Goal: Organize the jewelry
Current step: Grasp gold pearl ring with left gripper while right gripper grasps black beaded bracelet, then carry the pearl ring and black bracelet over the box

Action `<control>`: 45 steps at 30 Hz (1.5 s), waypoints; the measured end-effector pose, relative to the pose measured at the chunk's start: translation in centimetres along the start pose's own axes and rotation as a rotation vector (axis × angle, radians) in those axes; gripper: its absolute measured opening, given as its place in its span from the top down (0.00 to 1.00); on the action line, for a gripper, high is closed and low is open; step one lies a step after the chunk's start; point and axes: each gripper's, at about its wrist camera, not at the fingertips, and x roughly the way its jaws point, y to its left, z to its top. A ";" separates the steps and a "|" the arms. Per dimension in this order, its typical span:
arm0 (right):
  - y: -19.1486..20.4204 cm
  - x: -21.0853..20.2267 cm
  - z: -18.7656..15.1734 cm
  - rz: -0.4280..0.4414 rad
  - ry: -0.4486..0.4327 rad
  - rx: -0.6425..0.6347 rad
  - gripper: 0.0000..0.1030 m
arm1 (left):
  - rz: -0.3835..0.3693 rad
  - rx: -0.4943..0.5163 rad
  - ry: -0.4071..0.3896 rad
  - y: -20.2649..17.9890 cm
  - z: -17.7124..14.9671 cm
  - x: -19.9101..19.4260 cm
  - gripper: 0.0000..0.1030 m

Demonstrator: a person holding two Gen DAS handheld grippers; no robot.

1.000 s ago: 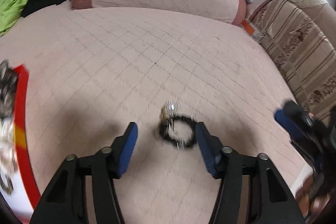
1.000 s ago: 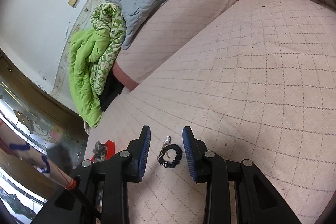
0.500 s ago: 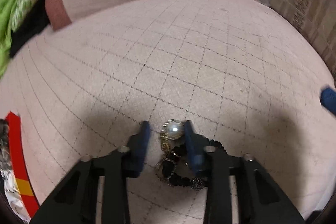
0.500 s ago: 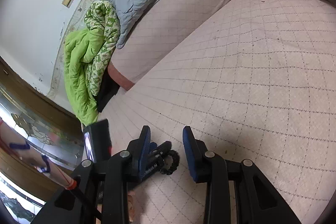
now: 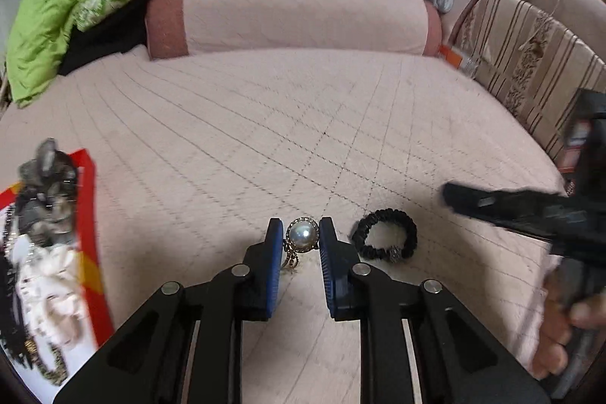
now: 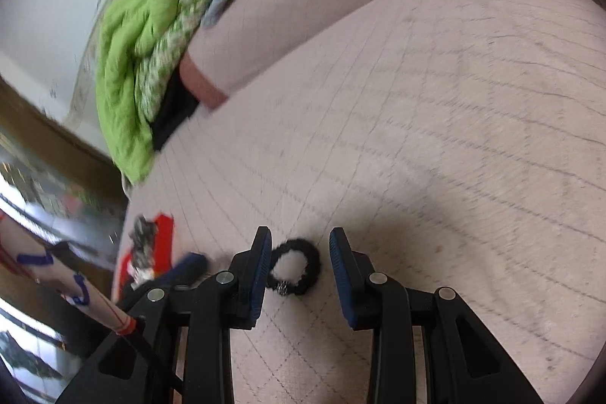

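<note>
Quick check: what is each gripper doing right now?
Left gripper: just closed on the pearl ring, holding it.
Right gripper: open, holding nothing, straddling the black bracelet.

Your pearl ring (image 5: 302,236) has a round white pearl in a rim of small stones, with a gold-toned band showing below it. It stands upright, pearl facing you, pinched between the two blue pads. Just beside it, to its right, the black beaded bracelet (image 5: 385,239) lies flat on the pink quilted bed (image 5: 265,139) as a closed loop, with one small metallic bead on its near side. The two pieces are apart, not touching.
</note>
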 end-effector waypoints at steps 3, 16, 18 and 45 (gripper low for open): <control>1.2 1.8 -0.5 -0.060 0.043 -0.062 0.71 | 0.013 0.021 -0.032 0.3 -0.7 -2.0 0.82; 3.6 3.8 -2.1 -0.249 0.039 -0.231 0.92 | 0.011 0.024 -0.099 1.3 -3.4 -5.0 0.82; 4.8 2.7 -1.9 -0.203 -0.025 -0.230 0.92 | 0.018 0.026 -0.114 1.4 -3.6 -5.7 0.82; 17.4 -1.8 -12.2 0.136 -0.196 -0.394 0.92 | 0.208 -0.154 -0.231 12.2 -9.4 -17.4 0.82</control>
